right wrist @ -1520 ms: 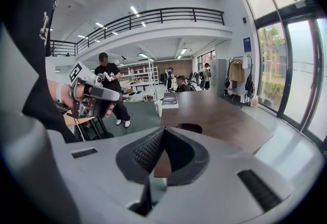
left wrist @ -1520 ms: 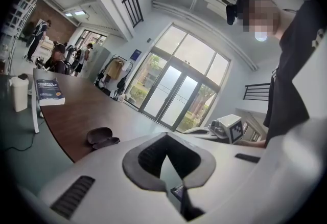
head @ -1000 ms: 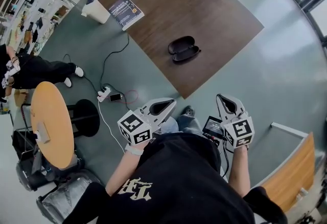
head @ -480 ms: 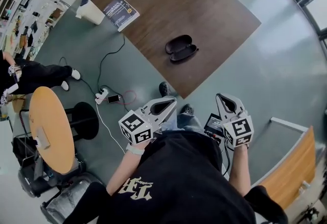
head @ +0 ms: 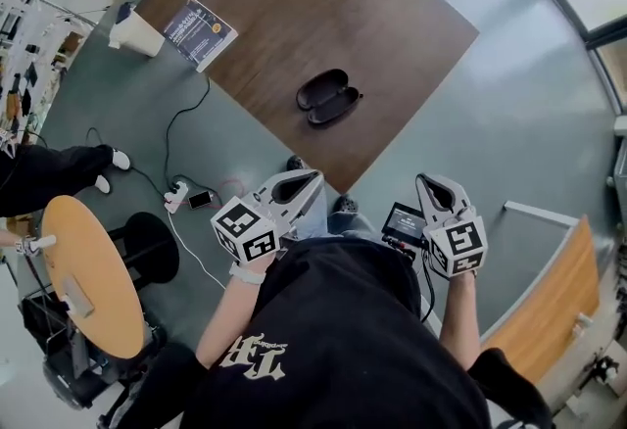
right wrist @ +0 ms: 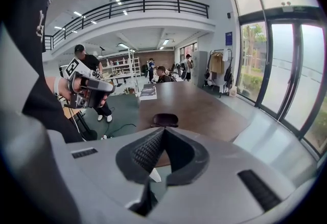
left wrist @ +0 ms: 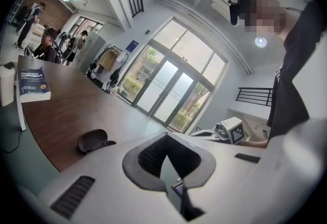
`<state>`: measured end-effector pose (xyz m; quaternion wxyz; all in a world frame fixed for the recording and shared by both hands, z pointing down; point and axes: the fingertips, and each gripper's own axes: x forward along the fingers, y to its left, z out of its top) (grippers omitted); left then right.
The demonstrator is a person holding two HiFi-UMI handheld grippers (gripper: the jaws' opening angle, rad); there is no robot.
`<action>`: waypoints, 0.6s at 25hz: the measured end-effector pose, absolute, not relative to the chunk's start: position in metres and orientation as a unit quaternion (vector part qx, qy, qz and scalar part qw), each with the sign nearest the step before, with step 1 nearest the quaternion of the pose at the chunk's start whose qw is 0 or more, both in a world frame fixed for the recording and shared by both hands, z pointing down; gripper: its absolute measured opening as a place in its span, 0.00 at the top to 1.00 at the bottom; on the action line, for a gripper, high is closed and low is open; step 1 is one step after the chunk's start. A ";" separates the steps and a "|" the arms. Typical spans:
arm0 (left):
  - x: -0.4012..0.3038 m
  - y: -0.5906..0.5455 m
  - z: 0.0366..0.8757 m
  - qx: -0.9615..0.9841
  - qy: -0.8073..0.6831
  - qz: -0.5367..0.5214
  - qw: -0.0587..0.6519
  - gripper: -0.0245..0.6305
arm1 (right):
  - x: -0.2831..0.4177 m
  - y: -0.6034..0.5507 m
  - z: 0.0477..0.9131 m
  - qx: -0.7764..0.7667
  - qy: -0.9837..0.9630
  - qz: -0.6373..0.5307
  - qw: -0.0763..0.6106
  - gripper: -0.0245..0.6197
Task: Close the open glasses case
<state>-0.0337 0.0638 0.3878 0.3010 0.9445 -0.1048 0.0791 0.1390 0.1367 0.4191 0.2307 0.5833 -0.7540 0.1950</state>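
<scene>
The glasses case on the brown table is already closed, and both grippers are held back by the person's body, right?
Not quite. The head view shows the glasses case open, its two halves spread on the brown table. The left gripper and right gripper are indeed held back by the person's body.

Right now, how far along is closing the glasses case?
Done: nothing; the glasses case lies open on the table. In hand: nothing; left gripper and right gripper are both shut, empty, short of the table. Left: reach the case, fold it closed.

Dark wooden table [head: 323,16], grey-green floor [head: 509,104], round orange table [head: 93,275], tall glass doors [left wrist: 168,90]
</scene>
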 end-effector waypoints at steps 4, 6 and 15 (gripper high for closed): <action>-0.033 0.033 0.386 0.945 -0.092 0.077 0.303 0.96 | 0.144 0.121 0.417 0.599 -0.737 0.201 0.240 0.98; -0.034 0.017 0.386 0.946 -0.089 0.075 0.302 0.96 | 0.144 0.109 0.416 0.604 -0.731 0.200 0.246 0.98; -0.056 -0.061 0.385 0.946 -0.090 0.067 0.304 0.96 | 0.108 0.053 0.407 0.597 -0.727 0.190 0.279 0.98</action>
